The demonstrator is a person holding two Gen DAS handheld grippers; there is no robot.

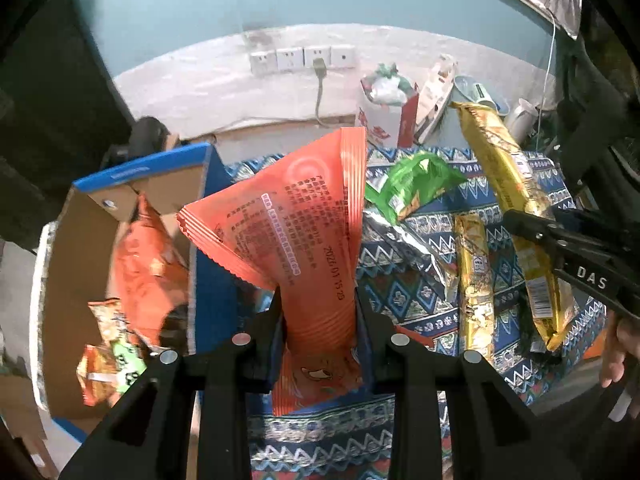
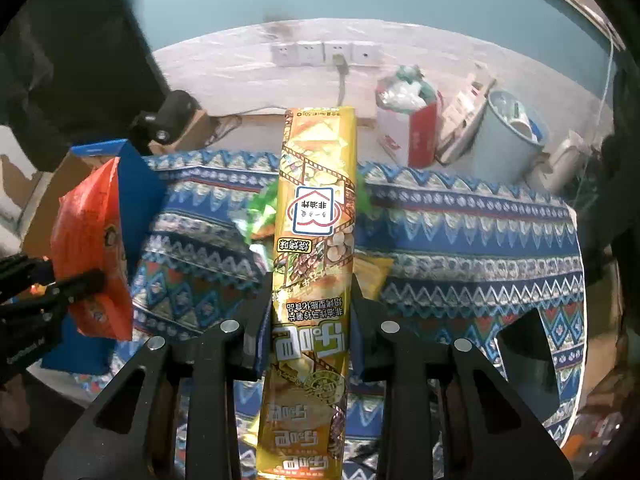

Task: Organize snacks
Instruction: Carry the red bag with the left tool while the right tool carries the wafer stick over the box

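My left gripper is shut on an orange snack bag and holds it up beside the open cardboard box, which has several orange snack packs inside. My right gripper is shut on a long gold snack pack and holds it upright above the table. That gold pack and the right gripper show in the left wrist view. The orange bag and left gripper show at the left of the right wrist view.
On the patterned blue tablecloth lie a green bag, a silver pack and another gold pack. Behind stand a red-and-white bag, a pale blue bucket and wall sockets.
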